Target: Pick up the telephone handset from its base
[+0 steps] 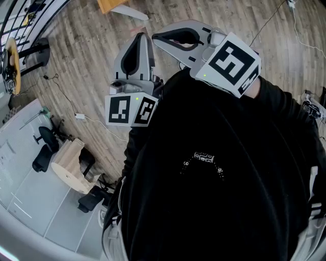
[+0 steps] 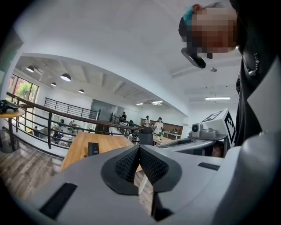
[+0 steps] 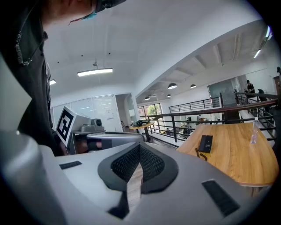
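Note:
The black telephone (image 2: 93, 149) lies flat on a wooden table (image 2: 74, 151) some way ahead of me; in the right gripper view the telephone (image 3: 205, 143) has a curled cord beside it. I cannot tell handset from base at this distance. Both grippers are held close to the person's dark-clothed chest, far from the table. My left gripper (image 2: 139, 147) has its ribbed pads pressed together with nothing between them. The right gripper (image 3: 140, 146) is likewise shut and empty. In the head view the left gripper (image 1: 141, 35) and the right gripper (image 1: 154, 36) point at the wooden floor, side by side.
A black railing (image 2: 52, 115) runs behind the table, over a lower floor. A clear bottle (image 3: 254, 132) stands on the table (image 3: 239, 154). Only a corner of the table (image 1: 108, 5) shows in the head view. People (image 2: 158, 125) stand at desks far back.

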Tool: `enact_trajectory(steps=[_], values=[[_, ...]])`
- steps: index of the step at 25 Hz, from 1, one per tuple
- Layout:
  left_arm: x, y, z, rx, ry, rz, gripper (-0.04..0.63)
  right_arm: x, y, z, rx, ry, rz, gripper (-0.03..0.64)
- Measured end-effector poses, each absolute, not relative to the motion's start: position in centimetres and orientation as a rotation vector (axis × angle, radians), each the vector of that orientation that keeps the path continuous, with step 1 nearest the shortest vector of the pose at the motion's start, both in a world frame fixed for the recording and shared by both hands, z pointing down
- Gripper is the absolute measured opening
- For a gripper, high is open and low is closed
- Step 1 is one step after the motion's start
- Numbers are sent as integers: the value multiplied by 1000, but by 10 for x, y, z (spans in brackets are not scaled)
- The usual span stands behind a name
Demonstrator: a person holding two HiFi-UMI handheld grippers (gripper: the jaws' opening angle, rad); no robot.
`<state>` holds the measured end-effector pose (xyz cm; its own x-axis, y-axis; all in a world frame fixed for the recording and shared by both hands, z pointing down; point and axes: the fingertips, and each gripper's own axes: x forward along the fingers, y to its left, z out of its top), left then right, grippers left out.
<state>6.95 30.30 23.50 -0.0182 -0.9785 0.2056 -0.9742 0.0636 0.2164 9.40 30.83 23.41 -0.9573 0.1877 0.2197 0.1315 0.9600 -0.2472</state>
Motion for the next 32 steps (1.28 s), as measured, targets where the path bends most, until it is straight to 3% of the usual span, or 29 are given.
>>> enact_trajectory(steps=[32], values=[[123, 258, 237, 2081, -1934, 9, 6, 143, 271, 234, -168, -2909, 415, 15]])
